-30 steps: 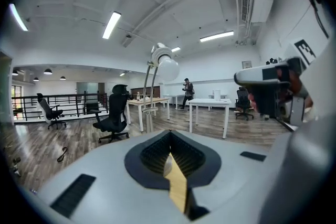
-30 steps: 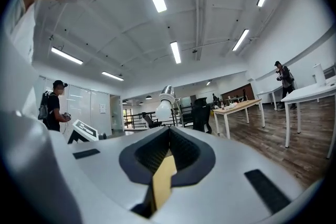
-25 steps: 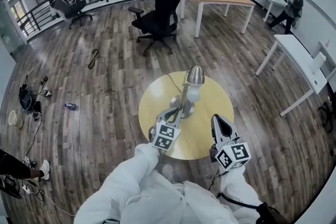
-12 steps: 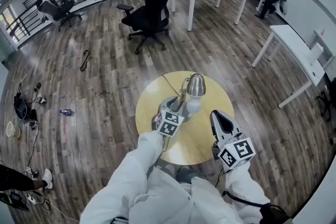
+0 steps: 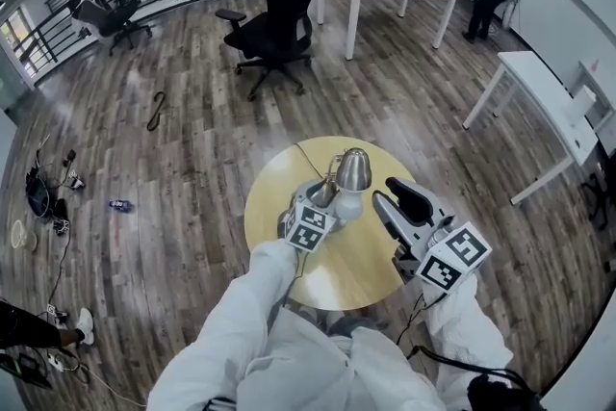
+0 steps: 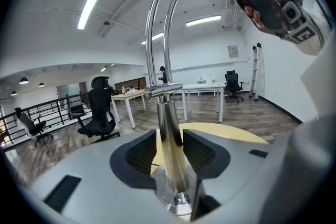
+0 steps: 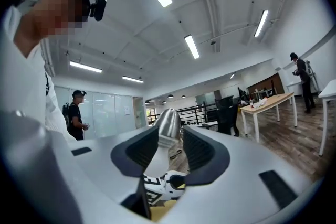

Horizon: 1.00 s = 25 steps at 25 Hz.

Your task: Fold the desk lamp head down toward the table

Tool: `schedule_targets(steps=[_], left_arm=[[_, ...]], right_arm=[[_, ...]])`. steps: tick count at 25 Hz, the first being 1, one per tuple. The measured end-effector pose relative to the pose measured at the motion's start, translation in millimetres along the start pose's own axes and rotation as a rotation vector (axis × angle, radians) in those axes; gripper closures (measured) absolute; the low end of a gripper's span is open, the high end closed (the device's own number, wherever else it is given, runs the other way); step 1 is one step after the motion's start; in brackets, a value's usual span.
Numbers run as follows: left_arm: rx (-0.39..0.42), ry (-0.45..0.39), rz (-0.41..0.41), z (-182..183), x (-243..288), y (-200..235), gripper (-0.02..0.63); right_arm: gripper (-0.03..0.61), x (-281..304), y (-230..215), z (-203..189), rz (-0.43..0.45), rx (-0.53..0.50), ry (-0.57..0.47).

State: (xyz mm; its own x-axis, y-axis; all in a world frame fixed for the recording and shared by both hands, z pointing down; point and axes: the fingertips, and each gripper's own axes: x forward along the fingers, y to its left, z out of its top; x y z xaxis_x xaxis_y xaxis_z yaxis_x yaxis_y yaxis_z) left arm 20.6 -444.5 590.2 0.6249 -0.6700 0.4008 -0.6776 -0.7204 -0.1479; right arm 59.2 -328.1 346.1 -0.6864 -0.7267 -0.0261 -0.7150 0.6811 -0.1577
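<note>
- the lamp (image 5: 345,188) stands upright on the round yellow worktop (image 5: 371,260), a little beyond its middle. its head (image 5: 353,170) is still raised, with the bulb facing down.
- bare worktop lies all round the lamp. the near rim is well behind it, and a thin cord (image 5: 306,152) runs from it to the far rim.
- open wooden floor (image 5: 164,159) surrounds the worktop. an office chair (image 5: 279,19) stands well beyond the lamp and a white desk (image 5: 544,111) well to its right.
- the left gripper (image 5: 322,197) is low at the lamp, with the post (image 6: 169,144) between its jaws. the jaws have just been opening and no longer squeeze it.
- the right gripper (image 5: 390,191) is just right of the lamp head and aimed at it. its jaws have just been opening, with nothing held.
- a second ago both grippers were closed, the left one on the post. the right one hung nearer the near rim, pointing away from the person, and has since risen and swung toward the head.
</note>
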Motion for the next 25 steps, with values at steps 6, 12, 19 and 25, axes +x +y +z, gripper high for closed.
schedule_targets(steps=[6,12,19,25], left_arm=[[-0.004,-0.013,-0.025,0.1,8.2,0.5,0.474],[0.001,-0.028,-0.069,-2.3,11.4,-0.9,0.477],[0.017,-0.042,-0.099,0.8,15.1,0.3,0.477],[0.014,-0.012,-0.132,-2.7,13.9,-1.9,0.477]], right_arm=[[0.388,36.3,2.6,18.4,0.168,0.025,0.109],[0.379,57.4,5.9,17.5,0.280,0.067,0.219],[0.373,64.0,5.0,16.5,0.356,0.088,0.286],[0.373,51.9,12.5,12.5,0.368,0.053,0.216]])
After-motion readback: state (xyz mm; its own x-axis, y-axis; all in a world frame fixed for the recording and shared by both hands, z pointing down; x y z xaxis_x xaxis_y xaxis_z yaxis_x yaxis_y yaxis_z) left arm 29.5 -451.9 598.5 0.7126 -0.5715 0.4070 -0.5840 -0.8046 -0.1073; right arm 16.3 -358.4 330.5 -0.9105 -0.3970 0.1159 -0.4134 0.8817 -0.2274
